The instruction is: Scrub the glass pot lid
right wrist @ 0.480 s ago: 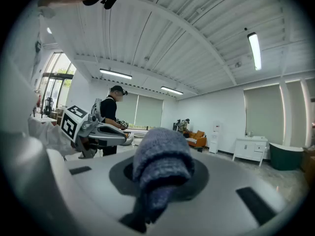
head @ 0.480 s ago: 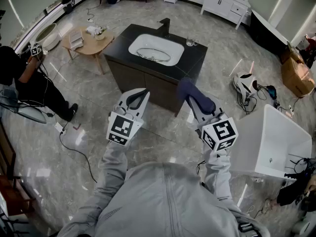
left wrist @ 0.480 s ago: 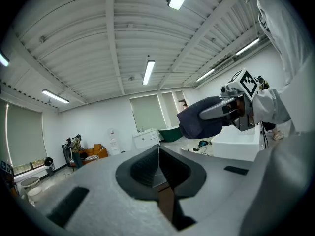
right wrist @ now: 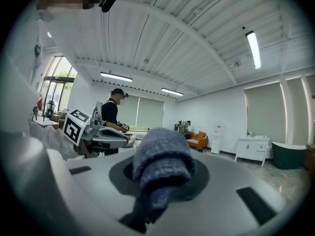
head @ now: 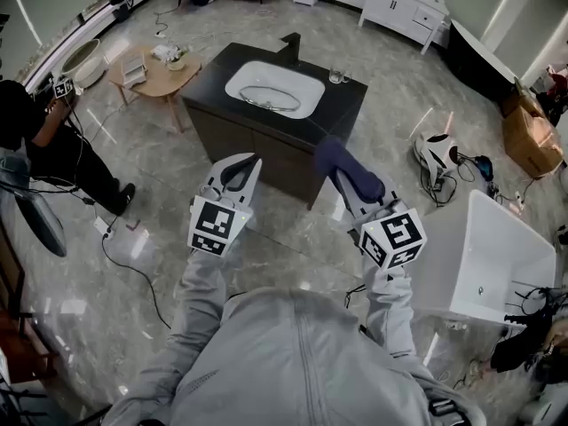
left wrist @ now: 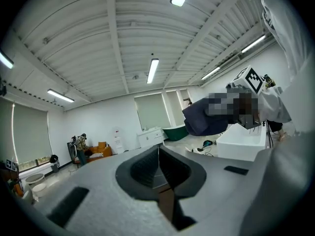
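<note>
In the head view, a round glass pot lid lies in the white basin of a dark counter, well ahead of both grippers. My left gripper is held in the air short of the counter, its jaws shut with nothing between them. My right gripper is shut on a folded blue cloth, which bulges out over the jaw tips. Each gripper shows in the other's view: the left gripper and the blue cloth.
The dark counter has a black tap and a small glass. A low wooden table stands to its left and a white tub at the right. A person stands far left; cables lie on the floor.
The counter and basin have shifted slightly left in the head view, and both grippers sit a little further left and higher. The right gripper's hold on the cloth is unchanged.
</note>
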